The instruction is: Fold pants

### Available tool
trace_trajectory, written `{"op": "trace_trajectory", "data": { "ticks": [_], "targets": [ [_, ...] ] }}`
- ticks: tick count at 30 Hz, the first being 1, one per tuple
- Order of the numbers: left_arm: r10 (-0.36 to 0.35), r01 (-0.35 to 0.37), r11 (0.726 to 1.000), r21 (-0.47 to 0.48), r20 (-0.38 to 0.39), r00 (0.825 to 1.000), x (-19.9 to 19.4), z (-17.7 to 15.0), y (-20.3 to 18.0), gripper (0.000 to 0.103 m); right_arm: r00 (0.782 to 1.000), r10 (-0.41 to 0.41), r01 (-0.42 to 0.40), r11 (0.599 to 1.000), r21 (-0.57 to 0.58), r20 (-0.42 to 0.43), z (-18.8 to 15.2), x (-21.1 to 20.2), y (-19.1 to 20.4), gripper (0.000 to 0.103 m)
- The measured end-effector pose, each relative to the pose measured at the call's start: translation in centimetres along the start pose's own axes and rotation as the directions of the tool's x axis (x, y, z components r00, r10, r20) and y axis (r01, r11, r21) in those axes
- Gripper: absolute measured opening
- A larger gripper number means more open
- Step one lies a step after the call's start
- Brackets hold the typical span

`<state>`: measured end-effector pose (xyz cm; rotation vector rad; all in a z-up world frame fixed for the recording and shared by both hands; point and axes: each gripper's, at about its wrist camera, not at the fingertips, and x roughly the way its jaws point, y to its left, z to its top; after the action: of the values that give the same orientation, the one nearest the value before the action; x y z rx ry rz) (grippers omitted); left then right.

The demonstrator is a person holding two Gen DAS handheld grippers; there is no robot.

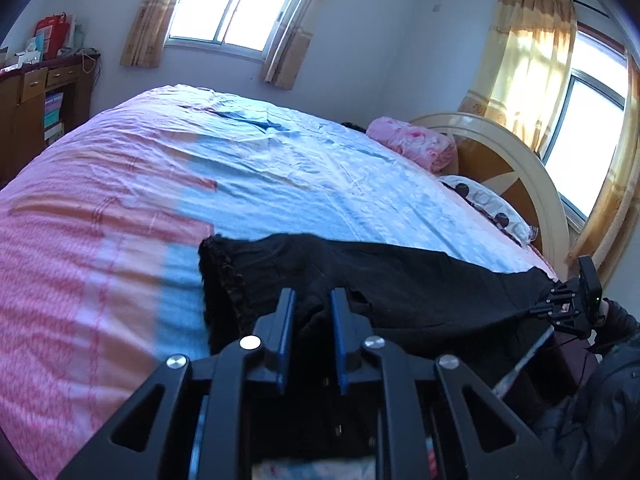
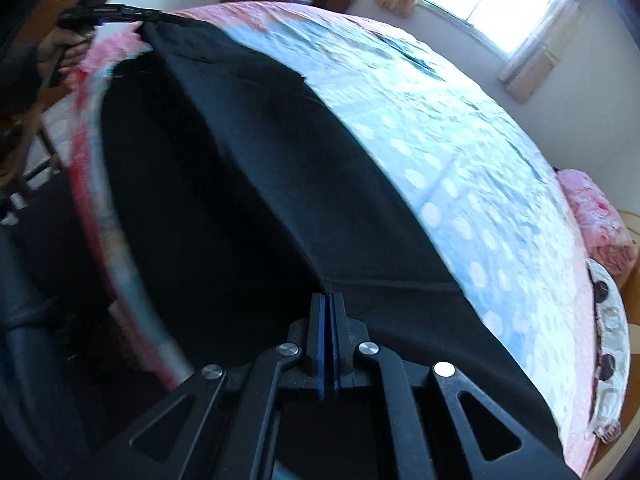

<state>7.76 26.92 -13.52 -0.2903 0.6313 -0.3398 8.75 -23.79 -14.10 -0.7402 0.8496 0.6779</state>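
Along the near edge of the bed lie the black pants, stretched lengthwise, the gathered waistband end toward the pink side of the cover and the other end toward the headboard. Left claw: blue-padded jaws narrowed with black cloth bunched between them at the waistband end, grasping the pants. Right claw: jaws clenched flat together with the hem edge of the pants pinched in them; in the left wrist view it shows far off at the headboard end, held by a hand in a dark sleeve. No brand, label or readable writing anywhere; red bags on the cabinet too small to read.

Bed cover is wrinkled, pale blue with white dots in the middle, pink patterned bands on the side away from the headboard. Pink floral blanket folded by the headboard, a white pillow with dark circles just beside it. Wooden cabinet with drawers stands beyond the bed's pink end. Two windows with tan curtains, white walls.
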Motion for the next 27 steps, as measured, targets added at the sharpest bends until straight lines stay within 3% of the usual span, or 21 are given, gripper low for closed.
{"op": "trace_trajectory", "data": {
  "ticks": [7,21,27],
  "targets": [
    [0.013,-0.014,0.999,-0.034,-0.046,0.999,-0.9,-3.3,0.5,0.019,0.994,0.096,-0.099,0.994,-0.053,-0.059,-2.5,1.0,4.4,0.002],
    [0.038,-0.039,0.999,-0.015,-0.068,0.997,-1.7,-5.4,0.3,0.019,0.990,0.136,-0.136,0.991,-0.001,-0.029,-3.7,0.1,2.6,0.002],
    [0.043,-0.044,0.999,-0.013,-0.089,0.995,-1.4,-6.4,0.5,0.019,0.985,0.150,-0.150,0.989,0.004,-0.081,-4.3,2.4,3.4,0.002]
  ]
}}
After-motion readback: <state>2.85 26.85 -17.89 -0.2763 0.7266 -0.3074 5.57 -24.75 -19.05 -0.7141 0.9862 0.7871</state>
